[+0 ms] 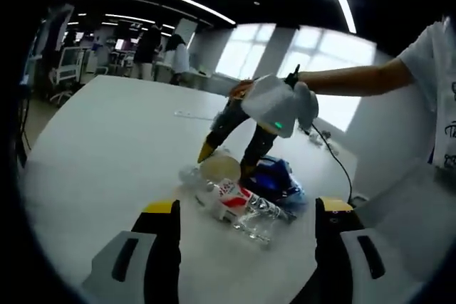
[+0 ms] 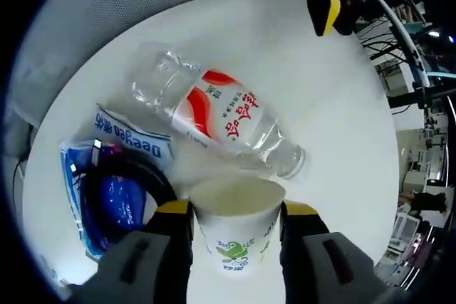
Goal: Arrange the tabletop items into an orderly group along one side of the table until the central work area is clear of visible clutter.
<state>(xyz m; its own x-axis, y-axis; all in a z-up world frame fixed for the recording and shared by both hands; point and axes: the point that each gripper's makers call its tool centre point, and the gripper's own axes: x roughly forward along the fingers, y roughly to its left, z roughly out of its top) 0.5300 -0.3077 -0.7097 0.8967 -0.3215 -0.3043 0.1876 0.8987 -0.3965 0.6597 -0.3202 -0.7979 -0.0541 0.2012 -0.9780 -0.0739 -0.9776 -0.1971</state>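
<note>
A white paper cup with a green print stands upright between my right gripper's jaws, which press on its two sides. Just beyond the cup, a clear plastic bottle with a red and white label lies on its side. A blue packet with a black cable coiled on it lies left of the cup. In the left gripper view, the right gripper comes down from a person's hand over the cup, with the bottle and the blue packet beside it. My left gripper is open, short of the bottle.
All of this lies on a round white table. A small clear strip lies farther out on it, and a black cable runs along the right edge. Desks, chairs and standing people are far behind.
</note>
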